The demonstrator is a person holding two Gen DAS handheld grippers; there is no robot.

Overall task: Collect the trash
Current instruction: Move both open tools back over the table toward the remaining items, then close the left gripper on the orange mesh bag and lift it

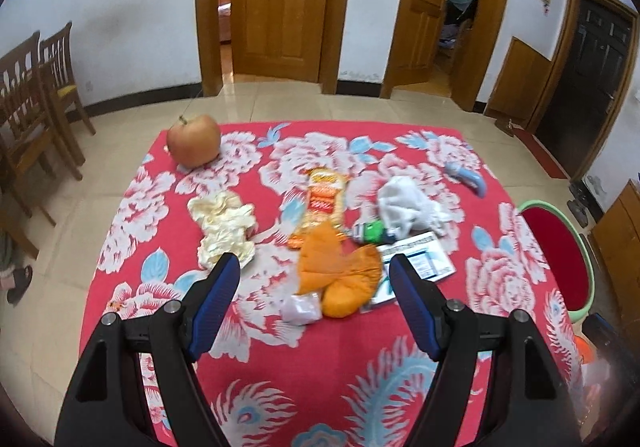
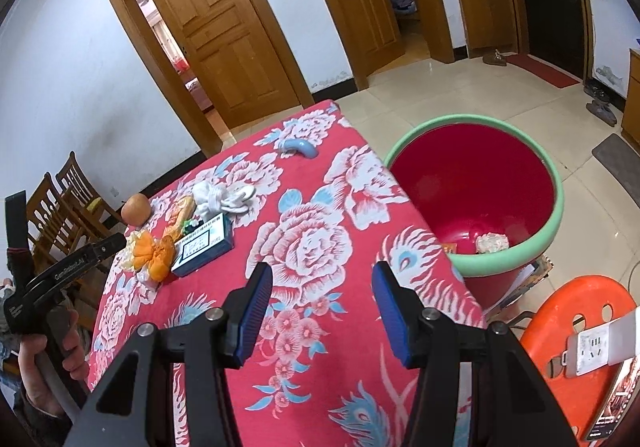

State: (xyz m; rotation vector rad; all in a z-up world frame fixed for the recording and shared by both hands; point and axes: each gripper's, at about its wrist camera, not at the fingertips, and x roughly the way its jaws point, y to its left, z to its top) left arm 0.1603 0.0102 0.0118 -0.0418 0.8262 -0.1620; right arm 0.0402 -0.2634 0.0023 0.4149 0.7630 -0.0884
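Observation:
Trash lies on the red floral tablecloth (image 1: 320, 347): orange peel (image 1: 340, 271), a crumpled cream paper (image 1: 224, 223), an orange snack wrapper (image 1: 324, 195), a white crumpled bag (image 1: 404, 207), a small green packet (image 1: 370, 231), a blue-white box (image 1: 420, 263) and a small clear packet (image 1: 302, 307). My left gripper (image 1: 314, 275) is open and empty, hovering just short of the peel. My right gripper (image 2: 322, 287) is open and empty above the cloth (image 2: 304, 239), left of the red basin (image 2: 480, 199), which holds a crumpled paper (image 2: 492, 243). The peel (image 2: 154, 253) and box (image 2: 204, 247) lie far left.
An apple (image 1: 194, 141) sits at the far left corner, a blue curved object (image 1: 468, 177) at the far right. The basin (image 1: 560, 255) stands off the table's right edge. An orange stool (image 2: 576, 327) with a power strip is at right. Wooden chairs (image 1: 36, 95) stand at left.

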